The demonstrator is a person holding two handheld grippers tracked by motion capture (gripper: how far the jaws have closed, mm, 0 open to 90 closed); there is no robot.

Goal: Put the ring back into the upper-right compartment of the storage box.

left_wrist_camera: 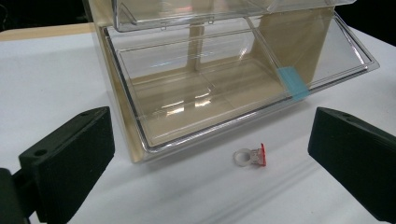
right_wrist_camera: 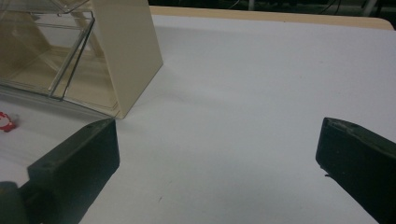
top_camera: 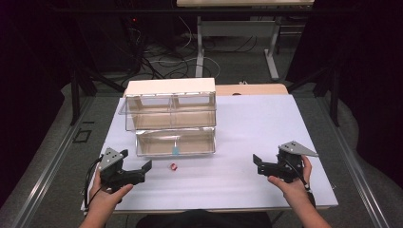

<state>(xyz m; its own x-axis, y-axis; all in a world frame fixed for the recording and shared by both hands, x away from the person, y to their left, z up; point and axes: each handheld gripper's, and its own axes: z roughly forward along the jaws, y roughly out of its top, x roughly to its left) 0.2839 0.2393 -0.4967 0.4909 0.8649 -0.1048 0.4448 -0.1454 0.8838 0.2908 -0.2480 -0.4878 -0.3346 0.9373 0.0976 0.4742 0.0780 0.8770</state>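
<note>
My left tongs (top_camera: pixel 148 166) gape wide and hold nothing — the small red-and-clear piece (left_wrist_camera: pixel 252 156) lies on the white table (top_camera: pixel 247 123) just ahead of them, right in front of the clear drawer (left_wrist_camera: pixel 201 93) standing open at the cabinet's bottom. My right tongs (top_camera: pixel 256 160) also stand open and bare, well off to the side. Nothing is picked up yet — I judge the grasp and the drop into the drawer are both left.

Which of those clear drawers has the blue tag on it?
The lower drawer, pulled out toward the small red-and-clear piece; its blue tag sits on the front. The upper drawers have none.
</note>
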